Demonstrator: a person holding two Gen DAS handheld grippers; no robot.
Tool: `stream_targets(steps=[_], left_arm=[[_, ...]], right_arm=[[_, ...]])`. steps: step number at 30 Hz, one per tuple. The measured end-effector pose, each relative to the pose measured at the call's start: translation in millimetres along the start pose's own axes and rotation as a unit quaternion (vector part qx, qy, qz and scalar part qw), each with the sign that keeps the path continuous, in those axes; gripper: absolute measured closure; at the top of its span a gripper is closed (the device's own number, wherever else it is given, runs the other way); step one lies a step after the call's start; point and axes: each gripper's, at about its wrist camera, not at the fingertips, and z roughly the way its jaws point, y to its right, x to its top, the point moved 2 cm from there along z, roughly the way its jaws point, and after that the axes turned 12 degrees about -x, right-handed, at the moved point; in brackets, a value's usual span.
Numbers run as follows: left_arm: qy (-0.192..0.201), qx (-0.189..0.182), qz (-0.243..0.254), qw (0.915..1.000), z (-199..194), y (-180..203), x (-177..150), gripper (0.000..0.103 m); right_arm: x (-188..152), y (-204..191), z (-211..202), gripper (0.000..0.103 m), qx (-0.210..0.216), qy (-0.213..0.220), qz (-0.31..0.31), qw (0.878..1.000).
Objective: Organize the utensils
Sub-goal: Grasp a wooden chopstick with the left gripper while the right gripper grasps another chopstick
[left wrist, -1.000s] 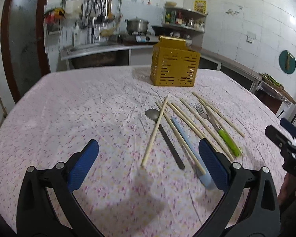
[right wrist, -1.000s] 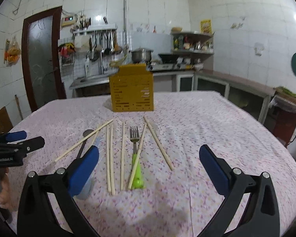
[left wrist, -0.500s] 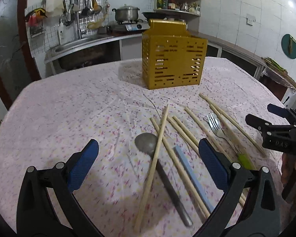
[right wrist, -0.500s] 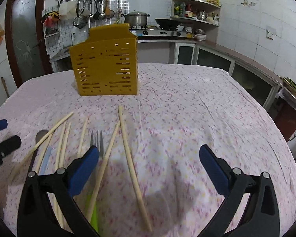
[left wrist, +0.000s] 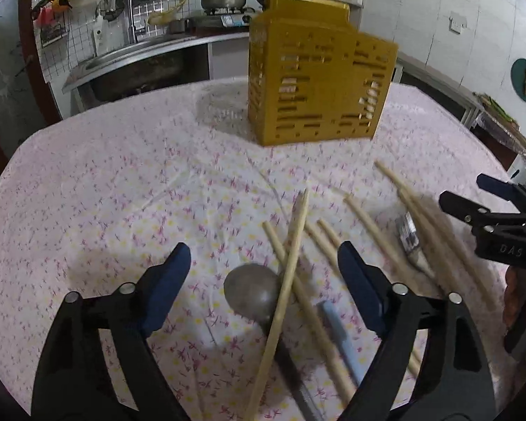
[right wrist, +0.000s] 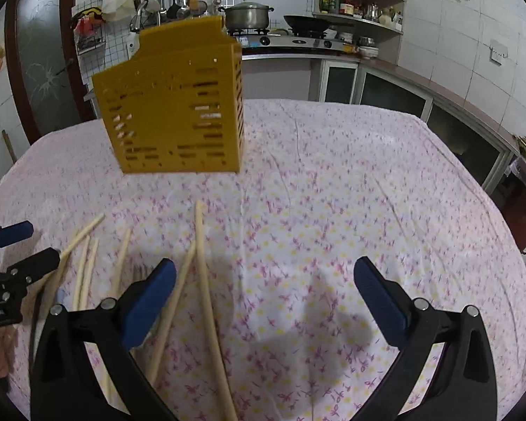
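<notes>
Your left gripper (left wrist: 263, 280) has its jaws spread wide and grasping nothing, poised low over the spoon (left wrist: 250, 293), whose bowl lies between the blue pads (left wrist: 166, 286). One chopstick (left wrist: 284, 294) crosses the spoon's bowl, with more chopsticks (left wrist: 371, 226) and a pale blue handle (left wrist: 340, 336) fanned out just beside it. Your right gripper (right wrist: 264, 298) is likewise released, holding nothing, with two chopsticks (right wrist: 201, 273) running under its left pad (right wrist: 147, 305). Beyond both, the yellow slotted utensil holder (left wrist: 315, 80) stands upright on the floral tabletop (right wrist: 333, 182), well apart from the utensils.
</notes>
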Motion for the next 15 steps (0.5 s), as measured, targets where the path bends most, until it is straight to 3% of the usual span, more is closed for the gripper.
stream_targets(steps=[2, 5, 8, 15], left_arm=[[-0.014, -0.003, -0.002, 0.9999, 7.0, -0.7, -2.7, 0.031], [-0.028, -0.009, 0.005, 0.9996, 14.3, 0.6, -5.7, 0.046], [-0.024, -0.007, 0.007, 0.9996, 16.0, 0.4, -6.9, 0.048], [-0.019, -0.014, -0.012, 0.9996, 16.6, -6.7, -4.5, 0.063]], right_arm=[[-1.6, -1.6, 3.6, 0.005, 0.0, -0.006, -0.004, 1.0], [-4.1, -6.3, 5.8, 0.018, 0.004, -0.012, -0.015, 1.0], [-7.6, -8.3, 13.0, 0.035, 0.018, -0.032, -0.016, 0.999], [-9.1, -22.2, 13.1, 0.053, 0.029, -0.035, -0.039, 0.998]])
